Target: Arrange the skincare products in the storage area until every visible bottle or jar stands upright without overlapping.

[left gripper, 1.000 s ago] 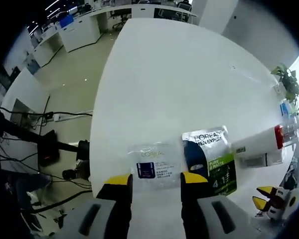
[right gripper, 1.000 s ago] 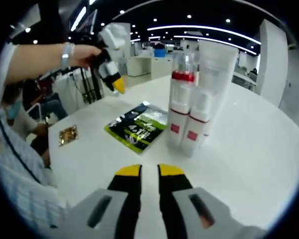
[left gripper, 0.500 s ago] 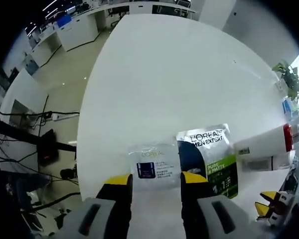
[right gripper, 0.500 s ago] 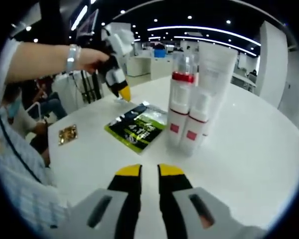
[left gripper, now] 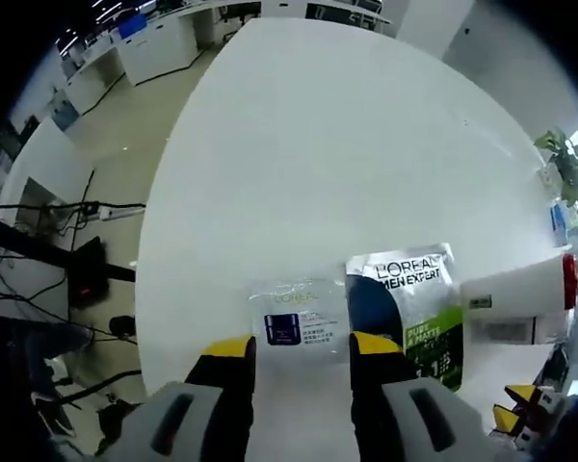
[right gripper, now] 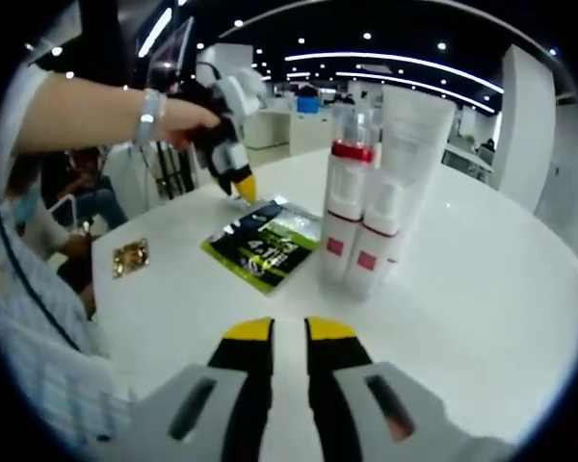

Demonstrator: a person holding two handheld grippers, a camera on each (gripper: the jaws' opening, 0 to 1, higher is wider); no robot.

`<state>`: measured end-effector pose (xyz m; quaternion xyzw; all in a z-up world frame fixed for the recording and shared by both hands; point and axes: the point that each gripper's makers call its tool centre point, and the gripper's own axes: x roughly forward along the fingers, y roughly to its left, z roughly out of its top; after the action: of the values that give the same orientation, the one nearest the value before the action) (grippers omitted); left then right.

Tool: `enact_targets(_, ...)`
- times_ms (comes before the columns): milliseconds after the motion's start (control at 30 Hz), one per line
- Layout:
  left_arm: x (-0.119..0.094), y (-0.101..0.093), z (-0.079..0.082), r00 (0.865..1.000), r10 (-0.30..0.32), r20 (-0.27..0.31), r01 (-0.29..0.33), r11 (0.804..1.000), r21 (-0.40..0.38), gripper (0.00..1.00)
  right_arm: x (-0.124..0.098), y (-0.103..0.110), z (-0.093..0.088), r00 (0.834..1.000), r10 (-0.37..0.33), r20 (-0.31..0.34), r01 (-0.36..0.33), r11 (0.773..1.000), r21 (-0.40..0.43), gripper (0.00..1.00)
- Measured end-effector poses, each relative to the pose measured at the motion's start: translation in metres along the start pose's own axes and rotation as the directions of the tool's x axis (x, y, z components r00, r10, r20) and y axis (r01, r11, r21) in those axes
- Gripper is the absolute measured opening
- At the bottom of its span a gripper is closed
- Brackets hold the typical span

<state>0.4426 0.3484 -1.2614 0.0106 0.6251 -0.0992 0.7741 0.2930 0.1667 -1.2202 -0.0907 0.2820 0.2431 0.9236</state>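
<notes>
A white round table [left gripper: 347, 144] carries two flat sachets [left gripper: 299, 318], bottles [right gripper: 352, 226] and a tube [right gripper: 414, 144].

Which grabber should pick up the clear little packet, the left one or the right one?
Probably the left gripper: its open jaws sit right over the clear packet. The right gripper hangs farther back, facing the upright bottles.

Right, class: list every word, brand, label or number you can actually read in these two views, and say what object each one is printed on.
"L'OREAL MEN EXPERT" on the dark green sachet.
"PURE & MATTE" on the same sachet's green band.
"L'OREAL" on the clear sachet; the lines on its blue label are too small to read.
White tube: print too blurred to read.
Red-labelled bottles and gold packet: nothing legible.
</notes>
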Motion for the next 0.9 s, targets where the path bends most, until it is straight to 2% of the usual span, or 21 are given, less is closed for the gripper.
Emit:
enact_targets(167,0.0045,-0.0014,-0.004,1.0,0.018,-0.008,-0.018,1.0,0.011,0.4,-0.0011,-0.0004,-0.0018,1.0,-0.003,-0.002,0.003,1.0,0.005,0.11)
enact_targets(433,0.0051,0.0009,-0.0005,0.999,0.037,0.007,-0.038,0.999,0.02,0.4,-0.0016,-0.002,-0.0048,1.0,-0.011,-0.006,0.011,1.0,0.016,0.11)
enact_targets(600,0.008,0.0035,0.0016,0.998,0.057,0.01,-0.058,0.996,0.066,0.4,-0.0011,-0.0002,-0.0052,1.0,-0.007,-0.006,0.007,1.0,0.015,0.11)
enact_targets(900,0.0059,0.0032,-0.0005,0.997,0.072,0.013,-0.073,0.995,0.065,0.41,-0.0025,0.001,-0.0062,1.0,-0.004,-0.009,0.004,1.0,0.015,0.11)
